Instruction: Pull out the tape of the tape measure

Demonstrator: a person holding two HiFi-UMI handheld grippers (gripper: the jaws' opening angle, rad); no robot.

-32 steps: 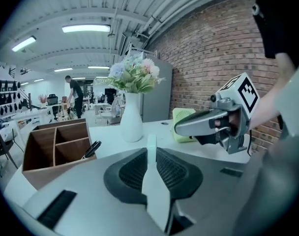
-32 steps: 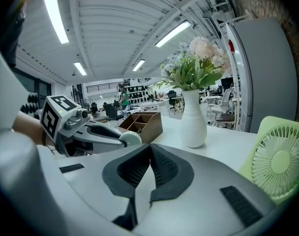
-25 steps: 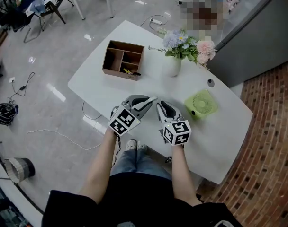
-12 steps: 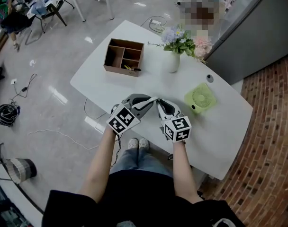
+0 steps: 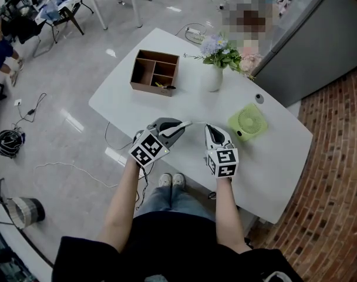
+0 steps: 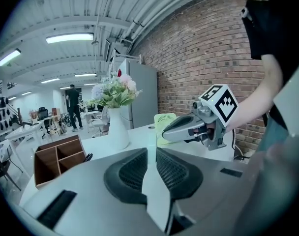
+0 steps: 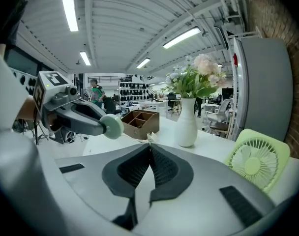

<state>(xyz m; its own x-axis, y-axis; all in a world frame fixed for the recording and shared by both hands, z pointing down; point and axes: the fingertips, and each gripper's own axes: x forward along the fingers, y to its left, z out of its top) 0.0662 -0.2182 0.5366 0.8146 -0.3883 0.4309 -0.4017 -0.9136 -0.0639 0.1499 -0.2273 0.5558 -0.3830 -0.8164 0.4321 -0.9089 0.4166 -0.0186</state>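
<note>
The tape measure (image 7: 111, 126) is a small round pale-green case, and my left gripper (image 5: 183, 124) is shut on it over the near part of the white table (image 5: 272, 175). In the left gripper view the case (image 6: 152, 167) shows edge-on between the pads. A thin strip of tape (image 7: 134, 135) runs from the case to my right gripper (image 5: 207, 127), which is shut on the tape's end (image 7: 149, 139). The two grippers point at each other with a short gap between their tips. From the left gripper view the right gripper (image 6: 165, 132) hangs just beyond the case.
A brown wooden organizer box (image 5: 154, 72) stands at the table's far left. A white vase with flowers (image 5: 212, 78) is behind the grippers. A green desk fan (image 5: 248, 124) lies to the right, with a small dark disc (image 5: 259, 98) beyond it. A person stands past the table's far edge.
My right gripper has drawn away to the right from the left one. The tips were touching; now a gap with tape across it lies between them. The left gripper has hardly moved.
</note>
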